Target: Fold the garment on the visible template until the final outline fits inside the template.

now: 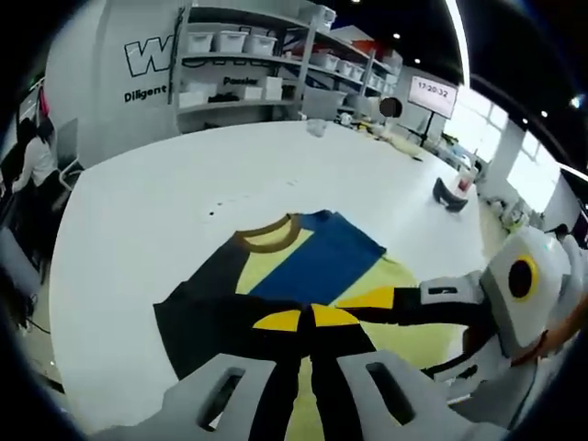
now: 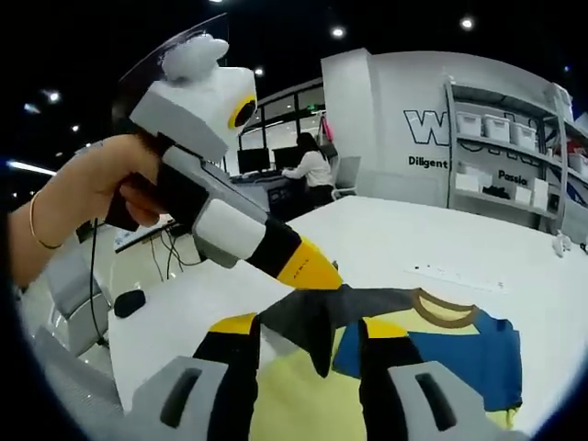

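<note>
White tabletop (image 1: 165, 211) spreads wide under a shirt (image 1: 317, 262) of yellow, blue and dark grey panels with a brown collar (it lies near the table's front edge). The left gripper (image 1: 306, 320) has its yellow tips pressed together on the dark cloth. The right gripper (image 2: 308, 323) stands spread, a lifted grey fold between its jaws, and the left one pinches that fold there. Shelves (image 1: 243, 55) with white bins line the back wall; a person (image 2: 308, 170) sits at monitors.
</note>
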The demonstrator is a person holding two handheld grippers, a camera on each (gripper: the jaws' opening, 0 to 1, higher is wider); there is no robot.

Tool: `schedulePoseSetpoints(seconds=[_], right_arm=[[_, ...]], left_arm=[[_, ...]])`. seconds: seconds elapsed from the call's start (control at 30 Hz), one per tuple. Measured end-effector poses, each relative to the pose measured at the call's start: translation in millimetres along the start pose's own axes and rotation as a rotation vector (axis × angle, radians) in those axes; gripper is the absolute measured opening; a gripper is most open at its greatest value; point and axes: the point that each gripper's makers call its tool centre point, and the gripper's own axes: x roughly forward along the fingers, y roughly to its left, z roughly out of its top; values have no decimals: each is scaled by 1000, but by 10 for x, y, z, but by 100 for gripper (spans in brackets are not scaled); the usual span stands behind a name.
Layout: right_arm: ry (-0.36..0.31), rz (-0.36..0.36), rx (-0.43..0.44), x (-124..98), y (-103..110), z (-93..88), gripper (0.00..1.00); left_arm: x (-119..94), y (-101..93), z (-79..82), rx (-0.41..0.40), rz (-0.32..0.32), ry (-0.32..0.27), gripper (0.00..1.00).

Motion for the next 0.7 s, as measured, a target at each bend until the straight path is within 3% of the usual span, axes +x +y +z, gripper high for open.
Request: schedulePoseSetpoints(seconds=[0.27,0.47,0.6,0.7], right_arm=[[14,-33,-9,42,-135,-31,24],[18,-58,-12,12,-215,-42,2],[35,-76,-11,1,-280,-71,0],[31,-56,22,-16,-303,-57,0]], left_arm=[[-4,-147,52,0,-26,-14,3],[10,-190,85,27,-35,-34,3],[19,-158,90,129,9,-48,4],[-1,-129,107,136,33,-77,5]])
